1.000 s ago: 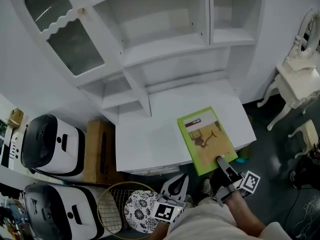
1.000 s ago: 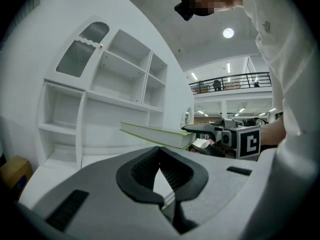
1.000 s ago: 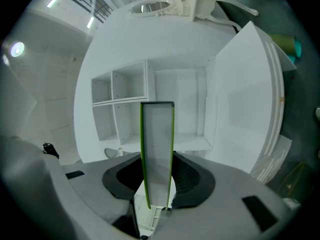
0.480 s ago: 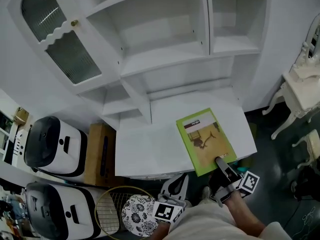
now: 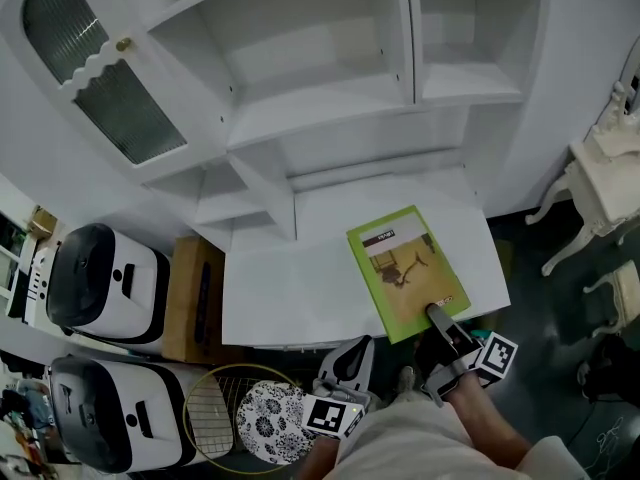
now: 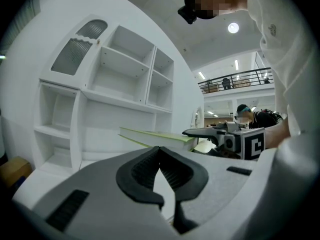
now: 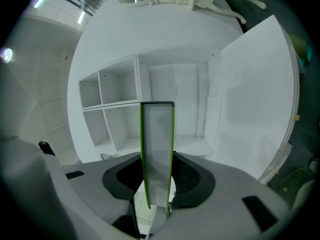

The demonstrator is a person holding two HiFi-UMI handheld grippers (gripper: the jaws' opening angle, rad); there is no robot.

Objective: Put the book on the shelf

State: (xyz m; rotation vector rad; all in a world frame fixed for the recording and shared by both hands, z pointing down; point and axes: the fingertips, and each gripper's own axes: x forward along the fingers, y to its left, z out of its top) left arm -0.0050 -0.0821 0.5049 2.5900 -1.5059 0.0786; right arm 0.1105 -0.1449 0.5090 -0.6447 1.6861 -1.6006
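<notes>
A green book (image 5: pixel 405 266) with a picture on its cover lies flat over the front right of the white desk top (image 5: pixel 285 283), its near edge past the desk's front edge. My right gripper (image 5: pixel 438 315) is shut on that near edge. In the right gripper view the book (image 7: pixel 158 134) stands edge-on between the pads, with my right gripper (image 7: pixel 158 178) clamped on it. My left gripper (image 5: pixel 356 350) hangs below the desk front, shut and empty; my left gripper (image 6: pixel 161 168) shows its tips touching. The book (image 6: pixel 155 135) shows beyond it. The white shelf unit (image 5: pixel 320 98) rises behind the desk, its compartments bare.
A glass-paned cabinet door (image 5: pixel 100 78) stands open at the upper left. Two white machines (image 5: pixel 100 288), a cardboard box (image 5: pixel 190 303) and a racket (image 5: pixel 215 408) sit on the floor at the left. A white ornate table (image 5: pixel 610 178) stands at the right.
The head view has shifted slightly. My right gripper still holds the book's near edge in about the same spot, and my left gripper has not visibly moved.
</notes>
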